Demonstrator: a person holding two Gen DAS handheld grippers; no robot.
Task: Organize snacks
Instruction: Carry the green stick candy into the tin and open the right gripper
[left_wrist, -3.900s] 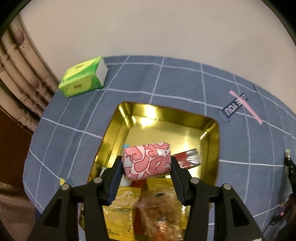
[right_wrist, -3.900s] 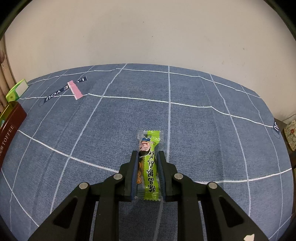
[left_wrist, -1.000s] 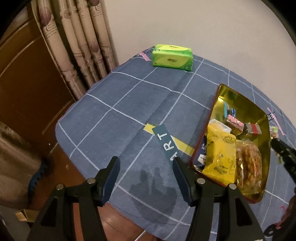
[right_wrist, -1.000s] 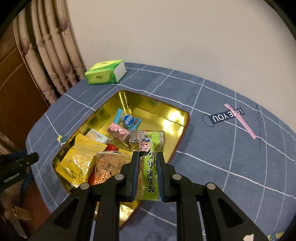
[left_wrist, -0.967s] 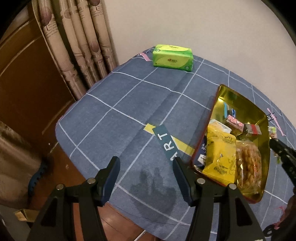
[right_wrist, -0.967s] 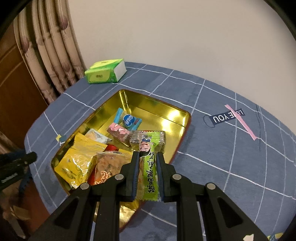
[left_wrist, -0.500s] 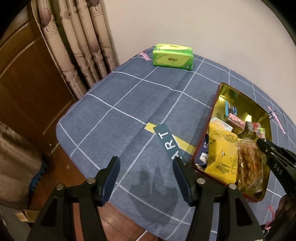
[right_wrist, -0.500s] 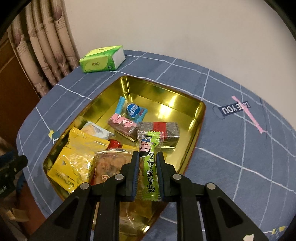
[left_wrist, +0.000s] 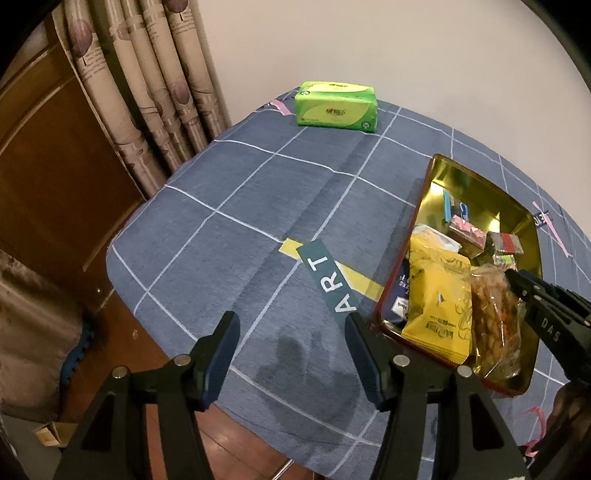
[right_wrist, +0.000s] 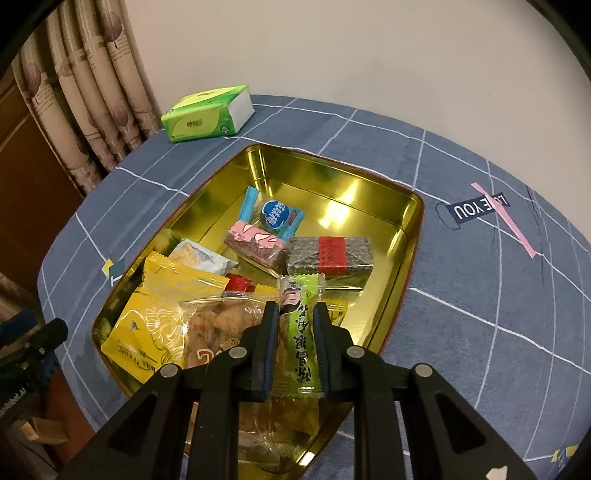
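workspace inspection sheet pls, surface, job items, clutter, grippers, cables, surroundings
surface: round table under a blue checked tablecloth, with printed ART and YOU labels.
job's things: gold tin tray on the cloth, holding a yellow pouch, a clear bag of fried snacks, a blue candy, a pink bar and a dark bar with a red band.
clutter: green tissue pack at the far edge.
grippers: right gripper shut on a green snack stick over the tray; left gripper open, empty, over the cloth beside the tray.
cables: nothing seen.
surroundings: curtain, wooden panel, plain wall.
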